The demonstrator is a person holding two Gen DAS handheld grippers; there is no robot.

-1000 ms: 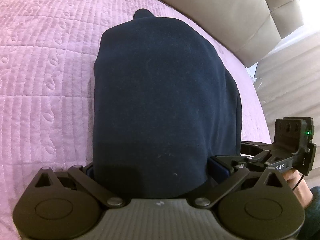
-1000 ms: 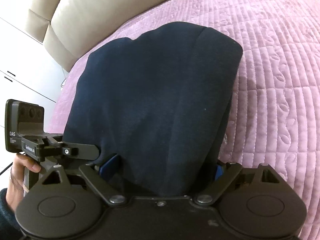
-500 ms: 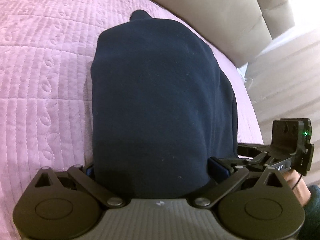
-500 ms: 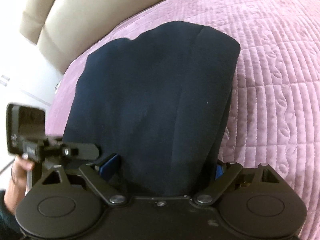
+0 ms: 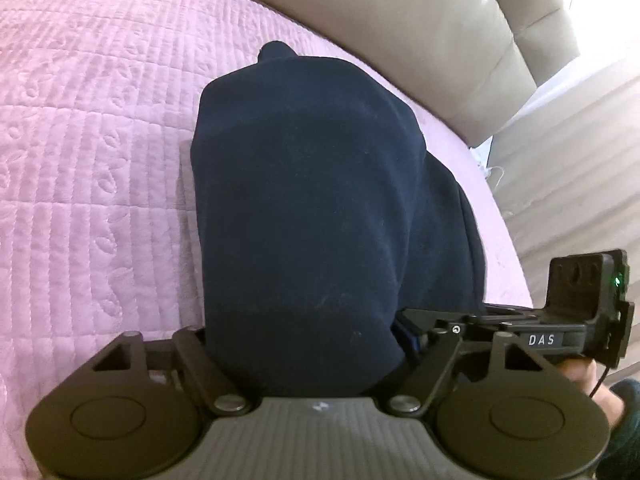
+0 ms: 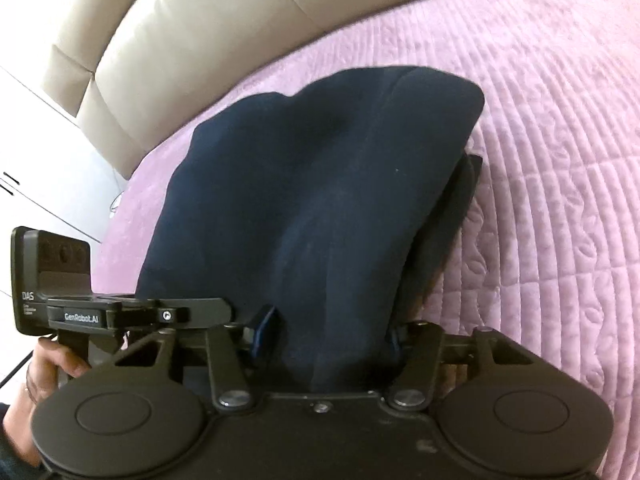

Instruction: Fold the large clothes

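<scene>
A pink quilted bedspread [image 5: 92,184] with stitched leaf patterns covers the bed. Behind it stands a beige padded headboard [image 6: 192,52]; white drawer fronts [image 6: 36,184] sit beside it.

White letters "DAS" stand on the black bar of the right gripper [image 5: 404,334], seen at the right in the left wrist view. On the left gripper [image 6: 262,330], at the left in the right wrist view, "GenRobot.AI" runs along its bar and "DAS" sits on the camera block, smaller print beneath unreadable
</scene>
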